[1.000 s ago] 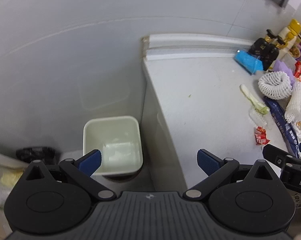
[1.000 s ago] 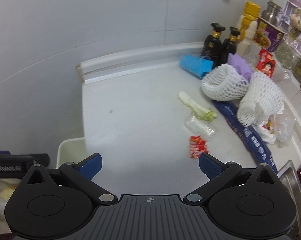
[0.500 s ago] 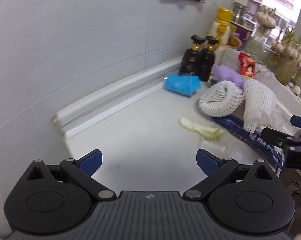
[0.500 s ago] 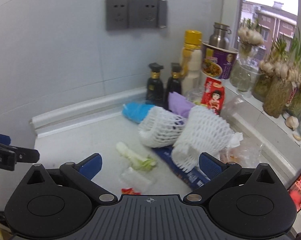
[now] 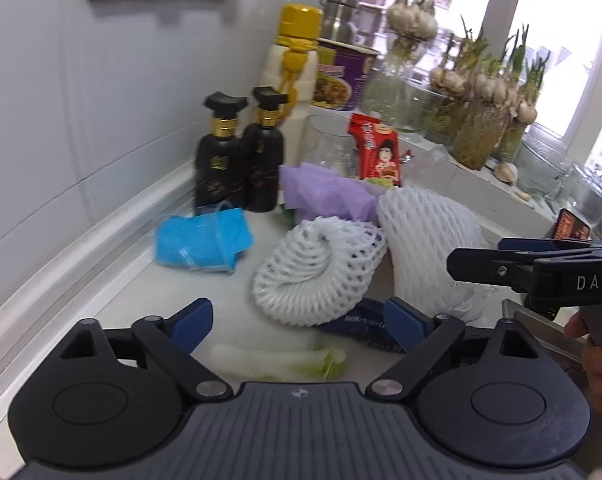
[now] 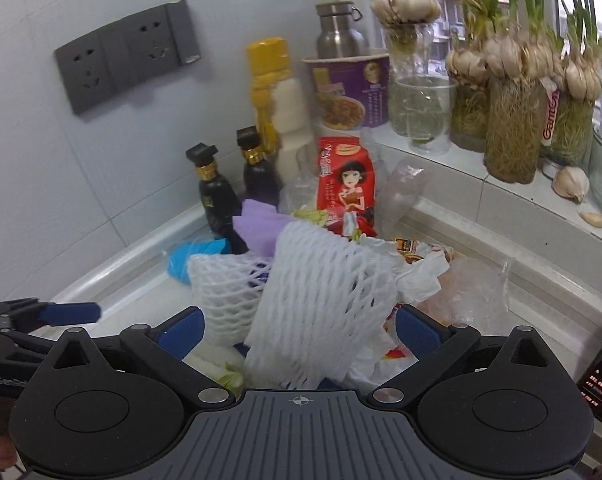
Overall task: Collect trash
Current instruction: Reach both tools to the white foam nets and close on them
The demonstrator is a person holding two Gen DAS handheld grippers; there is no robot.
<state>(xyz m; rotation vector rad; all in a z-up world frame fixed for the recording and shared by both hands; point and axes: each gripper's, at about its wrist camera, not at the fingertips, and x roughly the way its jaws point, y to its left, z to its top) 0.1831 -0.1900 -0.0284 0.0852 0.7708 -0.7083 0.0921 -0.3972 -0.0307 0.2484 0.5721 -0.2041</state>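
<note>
On the pale countertop (image 5: 149, 280), where the tiled wall meets the window ledge, the trash lies heaped around a rolled white foam net (image 5: 317, 276), a soft open-mesh sleeve curled into a snail shape. Just beside it, toward the window, a second foam net (image 6: 321, 308) stands taller and tilted, its diamond mesh loose at the lower edge. Behind the rolled net sit a crumpled purple sheet (image 5: 325, 192) and a glossy red snack packet (image 5: 379, 152); toward the wall lies a crinkled blue plastic bag (image 5: 203, 242). A pale green vegetable stalk (image 5: 277, 360) lies on the counter in front of the rolled net, and a dark blue wrapper (image 5: 361, 320) pokes out from under it. Two black bottles with gold collars (image 5: 237, 156) stand behind the blue bag against the wall, blocking the corner. The left gripper (image 5: 299, 326) is closing, its blue pads apart with nothing pressed between them, the stalk just below. The right gripper (image 6: 297, 338) stands wide, the tilted net's lower edge between its pads, which press on nothing. Crumpled white tissue (image 6: 417, 276) and clear film lie past the tilted net toward the ledge. Bare counter runs along the wall's raised rim beyond the blue bag.
</note>
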